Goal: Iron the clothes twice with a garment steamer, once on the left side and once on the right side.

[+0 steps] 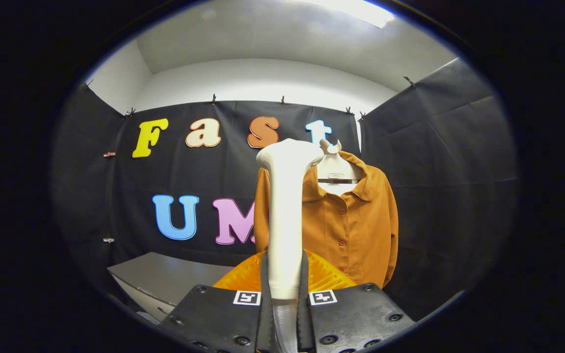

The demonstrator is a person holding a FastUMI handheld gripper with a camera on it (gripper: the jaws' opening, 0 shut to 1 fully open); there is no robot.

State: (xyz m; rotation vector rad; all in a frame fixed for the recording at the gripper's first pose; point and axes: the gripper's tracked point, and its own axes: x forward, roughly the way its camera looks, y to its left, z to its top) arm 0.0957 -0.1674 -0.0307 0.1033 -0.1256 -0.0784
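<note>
Gripper [285,294] clamped on white garment steamer [285,215], both fingers pressing its handle, head upright; orange shirt [356,225] hangs on hanger [334,162] just beyond, against booth wall

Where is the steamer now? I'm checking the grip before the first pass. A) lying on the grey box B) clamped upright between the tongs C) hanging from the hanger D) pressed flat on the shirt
B: the steamer stands upright with both fingers of the tongs pressed on its handle, the shirt hanging beyond it.
</note>
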